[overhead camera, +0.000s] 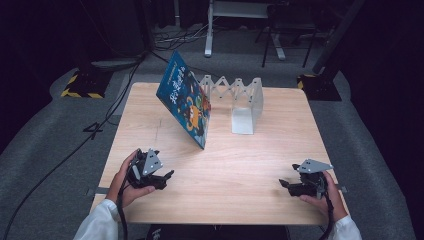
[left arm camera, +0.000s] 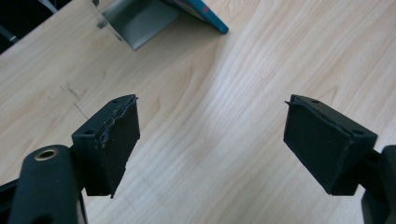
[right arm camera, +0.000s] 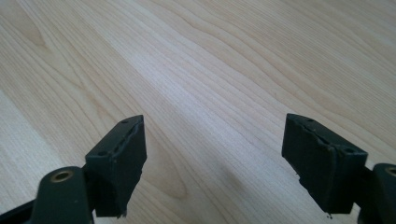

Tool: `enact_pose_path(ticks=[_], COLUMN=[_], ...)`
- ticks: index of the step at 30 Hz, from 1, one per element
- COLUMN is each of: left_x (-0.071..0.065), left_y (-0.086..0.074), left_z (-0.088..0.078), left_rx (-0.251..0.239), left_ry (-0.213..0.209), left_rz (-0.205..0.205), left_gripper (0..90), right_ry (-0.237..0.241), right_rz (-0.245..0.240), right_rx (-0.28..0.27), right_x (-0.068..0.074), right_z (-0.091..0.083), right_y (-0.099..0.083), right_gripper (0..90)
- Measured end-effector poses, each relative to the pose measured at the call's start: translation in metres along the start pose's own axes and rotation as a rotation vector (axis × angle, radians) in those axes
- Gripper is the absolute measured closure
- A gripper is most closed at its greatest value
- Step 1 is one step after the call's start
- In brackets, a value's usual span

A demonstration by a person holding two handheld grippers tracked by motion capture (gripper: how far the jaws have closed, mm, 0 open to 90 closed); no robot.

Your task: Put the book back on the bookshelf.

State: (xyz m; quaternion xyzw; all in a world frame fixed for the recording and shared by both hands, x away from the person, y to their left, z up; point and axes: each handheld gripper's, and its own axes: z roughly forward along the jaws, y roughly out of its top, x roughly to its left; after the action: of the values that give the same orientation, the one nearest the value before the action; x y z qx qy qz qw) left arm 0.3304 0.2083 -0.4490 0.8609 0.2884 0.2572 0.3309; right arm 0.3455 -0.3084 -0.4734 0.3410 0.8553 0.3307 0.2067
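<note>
**Book leans on the rack, both grippers empty at the near edge**

High view: the blue picture book (overhead camera: 186,102) stands tilted near the far edge of the desk (overhead camera: 250,165), its top leaning toward the far left corner and its lower corner resting on the wood toward the middle. It appears to lean against the left end of the clear accordion book rack (overhead camera: 239,100), though the contact itself is hidden behind the cover. The left gripper (overhead camera: 167,176) sits by the near left corner and the right gripper (overhead camera: 283,183) by the near right corner, both well apart from the book.

Left gripper view: the jaws stand spread with nothing but bare wood between them; a corner of the book (left arm camera: 208,13) and a foot of the rack (left arm camera: 137,21) show ahead.

Right gripper view: the jaws are likewise spread over empty desk.

Judging from this, the book is propped but not slotted upright between the rack's dividers. If shelving is the aim, a grasp and placement remain.
</note>
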Motion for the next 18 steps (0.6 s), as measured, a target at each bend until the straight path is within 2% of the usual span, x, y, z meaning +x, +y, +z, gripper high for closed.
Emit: enact_pose_path(ticks=[12,18], left_x=[-0.002,0.000], left_y=[-0.032,-0.051], left_z=[-0.008,-0.010], left_rx=[0.066,0.099], left_ry=[-0.006,0.006], left_rz=[-0.023,-0.053], left_gripper=[18.0,17.6], right_ry=[-0.022,-0.029], right_rz=[0.026,0.040], right_rx=[0.006,0.009], right_x=[-0.006,-0.010], right_z=[-0.008,-0.013], right_y=[-0.015,-0.025], right_gripper=[23.2,22.8])
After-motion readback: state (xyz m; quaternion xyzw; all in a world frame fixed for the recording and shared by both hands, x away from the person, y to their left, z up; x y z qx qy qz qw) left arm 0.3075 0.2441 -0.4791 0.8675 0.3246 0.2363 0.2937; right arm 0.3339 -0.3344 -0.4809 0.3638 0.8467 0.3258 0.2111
